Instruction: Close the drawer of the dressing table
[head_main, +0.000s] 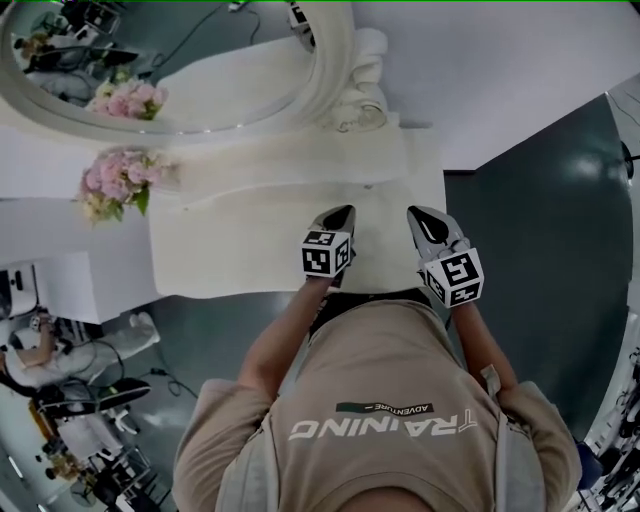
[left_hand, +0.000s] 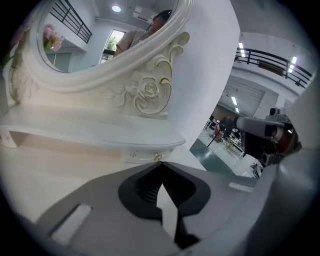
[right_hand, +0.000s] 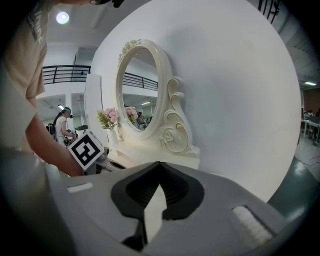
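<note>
The white dressing table (head_main: 240, 255) with an oval mirror (head_main: 200, 70) stands in front of me. Under its raised shelf sits a small drawer with gold knobs (left_hand: 144, 156); how far it is pushed in I cannot tell. My left gripper (head_main: 343, 213) hovers over the tabletop's front right part, jaws shut and empty, aimed at that small drawer (left_hand: 160, 164). My right gripper (head_main: 414, 212) is beside it over the table's right end, also shut on nothing (right_hand: 159, 165). The left gripper's marker cube (right_hand: 86, 149) shows in the right gripper view. My body hides the table's front face.
A vase of pink flowers (head_main: 115, 185) stands on the table's left end. The carved mirror frame (right_hand: 175, 132) rises at the back against a white wall (head_main: 500, 70). Dark green floor (head_main: 545, 210) lies to the right. People and equipment (head_main: 60, 380) are at lower left.
</note>
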